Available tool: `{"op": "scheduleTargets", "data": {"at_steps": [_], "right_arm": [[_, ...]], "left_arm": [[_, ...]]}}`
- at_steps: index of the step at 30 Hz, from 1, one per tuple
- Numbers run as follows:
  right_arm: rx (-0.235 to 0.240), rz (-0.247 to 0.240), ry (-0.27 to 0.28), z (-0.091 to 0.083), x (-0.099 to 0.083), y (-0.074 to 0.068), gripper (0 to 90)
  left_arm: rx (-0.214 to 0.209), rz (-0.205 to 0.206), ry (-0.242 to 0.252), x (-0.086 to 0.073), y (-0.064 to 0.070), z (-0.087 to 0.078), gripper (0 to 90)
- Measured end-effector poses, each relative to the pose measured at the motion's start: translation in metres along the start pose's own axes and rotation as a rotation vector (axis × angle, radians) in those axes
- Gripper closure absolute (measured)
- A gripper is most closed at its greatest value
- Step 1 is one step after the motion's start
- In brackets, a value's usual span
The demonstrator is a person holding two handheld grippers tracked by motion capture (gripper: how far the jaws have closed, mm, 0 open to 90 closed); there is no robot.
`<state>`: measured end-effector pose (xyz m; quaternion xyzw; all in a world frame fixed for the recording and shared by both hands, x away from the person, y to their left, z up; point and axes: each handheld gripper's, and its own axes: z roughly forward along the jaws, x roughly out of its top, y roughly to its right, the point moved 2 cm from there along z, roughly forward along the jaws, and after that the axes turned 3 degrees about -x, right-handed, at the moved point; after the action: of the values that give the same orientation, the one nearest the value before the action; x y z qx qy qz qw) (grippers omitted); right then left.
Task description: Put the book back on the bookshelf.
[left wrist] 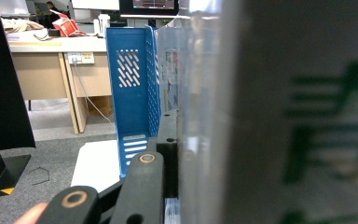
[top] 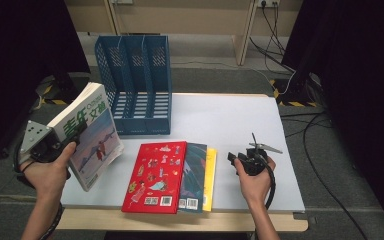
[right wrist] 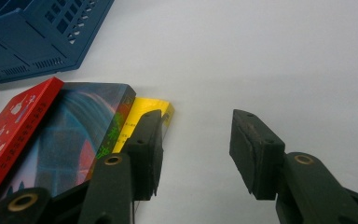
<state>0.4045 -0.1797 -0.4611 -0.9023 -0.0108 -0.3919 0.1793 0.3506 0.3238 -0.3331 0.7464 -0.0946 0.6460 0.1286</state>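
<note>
My left gripper (top: 75,135) is shut on a magazine (top: 92,137) with a pale cover and green characters, held tilted above the table's left edge. In the left gripper view the magazine (left wrist: 284,116) stands close up beside one black finger (left wrist: 168,149). A blue file holder (top: 135,85) with three slots stands at the table's back left. Near the front lie a red book (top: 155,175), a dark teal book (top: 195,172) and a yellow book (top: 210,172), overlapping. My right gripper (top: 237,156) hovers open just right of the yellow book (right wrist: 149,105), nothing between its jaws.
The white table (top: 230,120) has bare surface at its middle and right. Cables (top: 285,75) trail over the floor beyond the far right corner. A wooden desk (left wrist: 51,70) stands behind the file holder (left wrist: 133,93). Black curtains hang on both sides.
</note>
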Motion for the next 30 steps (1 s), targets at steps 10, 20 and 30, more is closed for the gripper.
{"op": "scheduleTargets", "data": {"at_steps": [10, 20, 30], "right_arm": [[0.002, 0.004, -0.003, 0.000, 0.000, 0.000, 54.7], [0.002, -0.002, -0.001, 0.000, 0.000, 0.000, 54.7], [0.001, 0.013, -0.005, 0.000, 0.000, 0.000, 54.7]], "left_arm": [[-0.001, 0.002, 0.012, 0.010, -0.002, 0.002, 73.6], [0.001, -0.002, 0.020, 0.017, -0.005, 0.005, 73.6], [0.003, -0.001, 0.027, 0.022, -0.006, 0.007, 73.6]]}}
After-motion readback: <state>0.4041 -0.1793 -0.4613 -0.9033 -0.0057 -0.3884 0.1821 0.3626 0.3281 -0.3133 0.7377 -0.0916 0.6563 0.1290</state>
